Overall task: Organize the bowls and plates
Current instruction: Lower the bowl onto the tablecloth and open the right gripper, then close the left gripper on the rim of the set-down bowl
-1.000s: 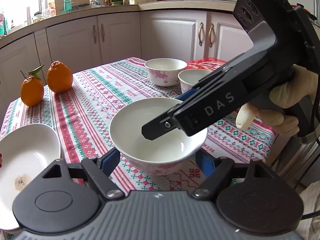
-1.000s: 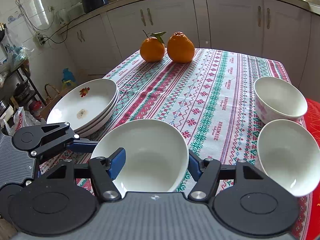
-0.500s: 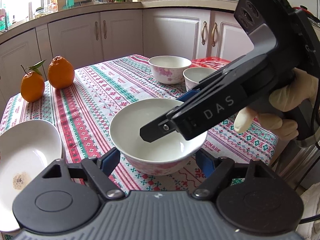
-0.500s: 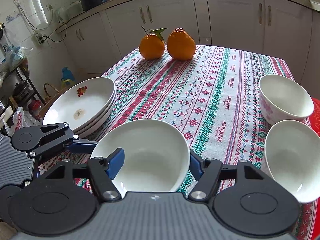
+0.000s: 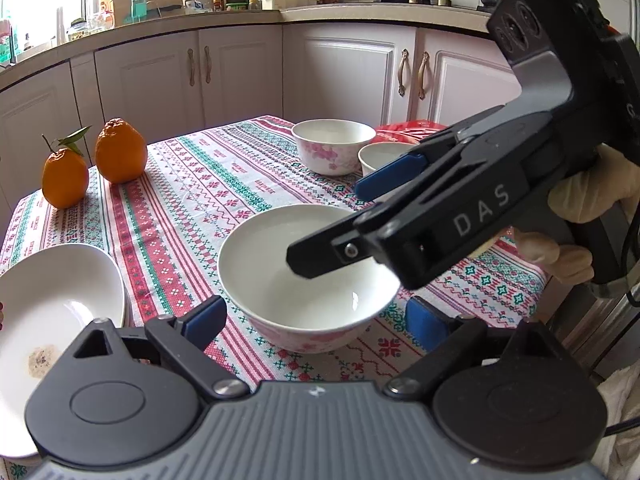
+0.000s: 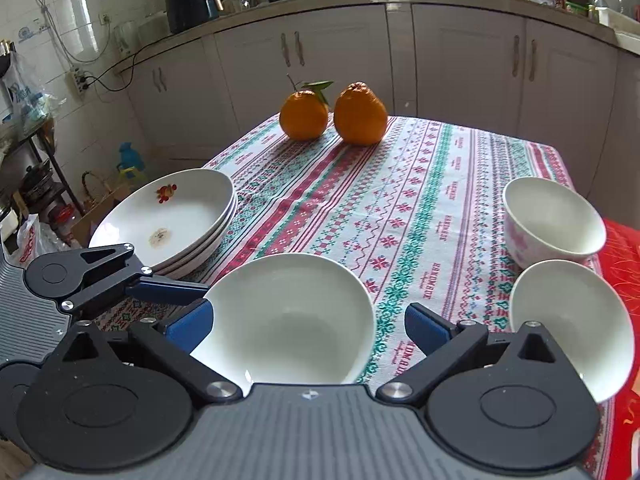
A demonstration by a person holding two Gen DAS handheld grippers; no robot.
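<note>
A white bowl with pink flowers (image 5: pixel 280 280) stands on the patterned tablecloth (image 5: pixel 180 216). My left gripper (image 5: pixel 314 320) straddles its near side, jaws opening, blue pads a little clear of the bowl's wall. My right gripper (image 6: pixel 308 326) comes in from the right, held by a gloved hand (image 5: pixel 588 196). Its jaws are opening wide, one black finger (image 5: pixel 320 254) over the bowl's hollow and the other beyond the far rim. In the right wrist view the same bowl (image 6: pixel 288 320) lies below and between the fingers, untouched, with the left gripper (image 6: pixel 100 276) beside it.
Two more flowered bowls (image 6: pixel 554 220) (image 6: pixel 568 320) sit at the table's right edge by a red cloth (image 6: pixel 624 264). A stack of white plates (image 6: pixel 168 216) stands at the left edge. Two oranges (image 6: pixel 332 118) rest at the far end. Kitchen cabinets (image 6: pixel 460 60) ring the table.
Both grippers' jaws have spread apart from the bowl, the right one much wider. The bowl has stayed on the cloth and neither hand has shifted much.
</note>
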